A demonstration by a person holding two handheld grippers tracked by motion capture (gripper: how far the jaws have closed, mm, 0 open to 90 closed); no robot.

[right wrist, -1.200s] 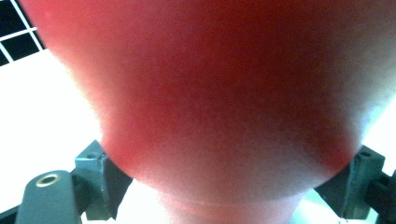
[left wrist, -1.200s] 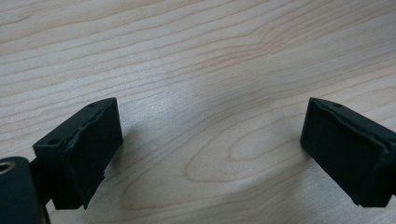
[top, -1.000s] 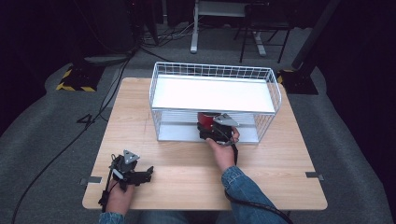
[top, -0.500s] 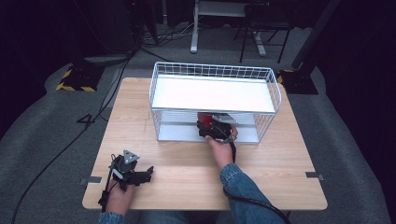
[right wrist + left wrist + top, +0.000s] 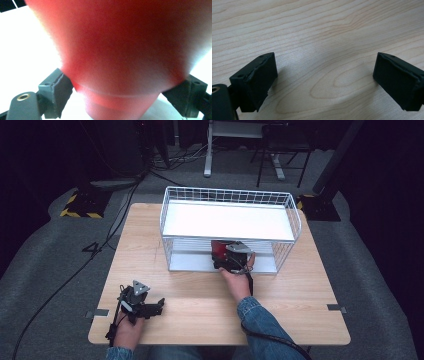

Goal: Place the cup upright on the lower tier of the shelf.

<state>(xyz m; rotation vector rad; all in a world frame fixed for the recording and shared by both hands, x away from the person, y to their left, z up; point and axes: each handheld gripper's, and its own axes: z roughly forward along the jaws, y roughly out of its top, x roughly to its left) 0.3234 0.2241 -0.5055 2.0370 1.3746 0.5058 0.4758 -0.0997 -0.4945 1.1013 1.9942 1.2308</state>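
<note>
- Cup (image 5: 120,50), red, sits dead ahead of the right gripper (image 5: 125,92), blurred and close in the right gripper view, its narrow end low in the frame and its body widening upward.
- Jaws clamp it on both sides at lower left and lower right of that frame; grip looks firm.
- High view puts the cup (image 5: 218,251) at centre frame, inside the lower tier of the white wire rack (image 5: 295,220), just beyond the right gripper (image 5: 231,261).
- Right forearm reaches straight up from bottom centre, hand at the rack's front edge; this hand is far nearer.
- Left gripper (image 5: 150,306) rests low left on the table (image 5: 200,295), jaws wide apart, empty, pointing right.
- Judgement: the next move runs along that forearm line, in or out of the rack.
</note>
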